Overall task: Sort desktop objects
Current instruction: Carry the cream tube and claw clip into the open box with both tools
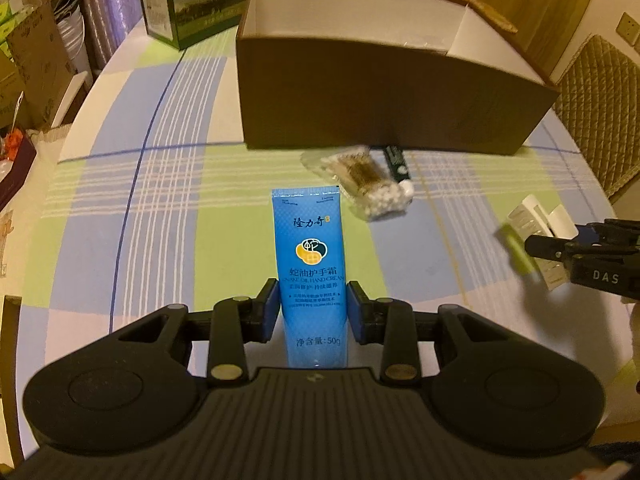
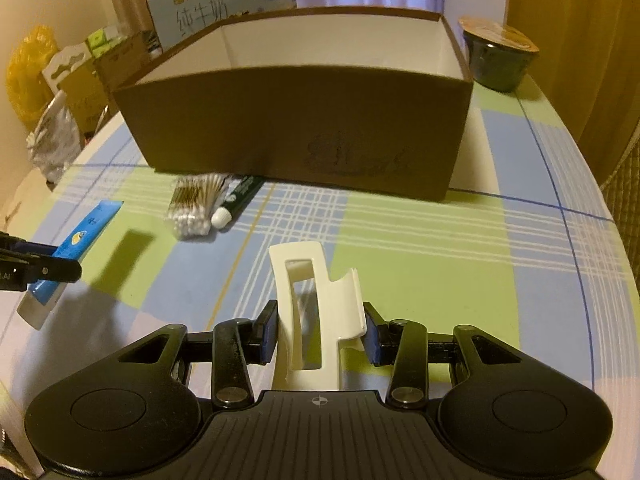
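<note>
The left gripper (image 1: 313,308) grips the blue hand cream tube (image 1: 310,264), soft and light, at mid-body above the table. The right gripper (image 2: 320,334) clamps the white hair clip (image 2: 316,320), stiff, probably brittle.

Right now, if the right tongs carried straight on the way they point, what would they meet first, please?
Probably the near wall of the brown box. The right tongs, shut on the white hair clip, have bare tablecloth ahead; depth is uncertain.
</note>
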Motion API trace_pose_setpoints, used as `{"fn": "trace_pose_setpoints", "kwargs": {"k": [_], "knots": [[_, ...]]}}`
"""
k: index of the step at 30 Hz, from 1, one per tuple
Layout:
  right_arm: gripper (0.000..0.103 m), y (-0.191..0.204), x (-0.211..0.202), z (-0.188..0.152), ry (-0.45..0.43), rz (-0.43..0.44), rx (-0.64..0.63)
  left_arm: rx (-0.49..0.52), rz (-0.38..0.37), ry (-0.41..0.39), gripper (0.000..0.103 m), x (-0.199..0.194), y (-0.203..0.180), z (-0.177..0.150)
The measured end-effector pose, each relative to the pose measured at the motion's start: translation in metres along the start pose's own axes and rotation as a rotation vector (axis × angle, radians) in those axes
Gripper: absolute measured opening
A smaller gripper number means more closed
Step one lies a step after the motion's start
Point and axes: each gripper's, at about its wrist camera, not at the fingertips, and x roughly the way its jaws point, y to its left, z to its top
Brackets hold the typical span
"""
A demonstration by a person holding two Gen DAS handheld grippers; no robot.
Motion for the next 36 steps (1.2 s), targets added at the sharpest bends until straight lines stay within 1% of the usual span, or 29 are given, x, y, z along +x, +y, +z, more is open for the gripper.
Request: {"fn": "trace_pose_setpoints", "kwargs": {"k": [5,11,16,21,26,29,31,36], "knots": [[0.039,0.001,-0.012,0.011,-0.036,0.024,0.017,0.007,-0.024,-0.042,0.030,-0.015,-0.004,0.010],[0.039,0.003,-0.023,0.033,-0.069,0.059,0.039,0.011,-0.056,-0.106,0.030,-0.032,-0.009,0.031],[0.039,0.004,-0.026,0.056,-0.101,0.088,0.039,0.020,-0.090,-0.148,0.030,-0.038,-0.010,0.055],[0.039,0.000,-0.026,0.086,-0.137,0.104,0.051,0.032,-0.115,-0.197,0.030,-0.039,-0.012,0.086],[0.039,-0.001,-0.021,0.125,-0.176,0.118,0.059,0.049,-0.128,-0.225,0.030,-0.030,-0.016,0.122],[0.039,0.001,-0.010,0.152,-0.180,0.105,0.055,0.051,-0.129,-0.229,0.030,-0.019,-0.016,0.144],[0.039,0.002,0.002,0.168,-0.168,0.116,0.078,0.049,-0.132,-0.228,0.030,-0.010,-0.014,0.160],[0.039,0.004,0.039,0.198,-0.113,0.133,0.127,0.015,-0.116,-0.187,0.030,0.017,-0.002,0.194]]}}
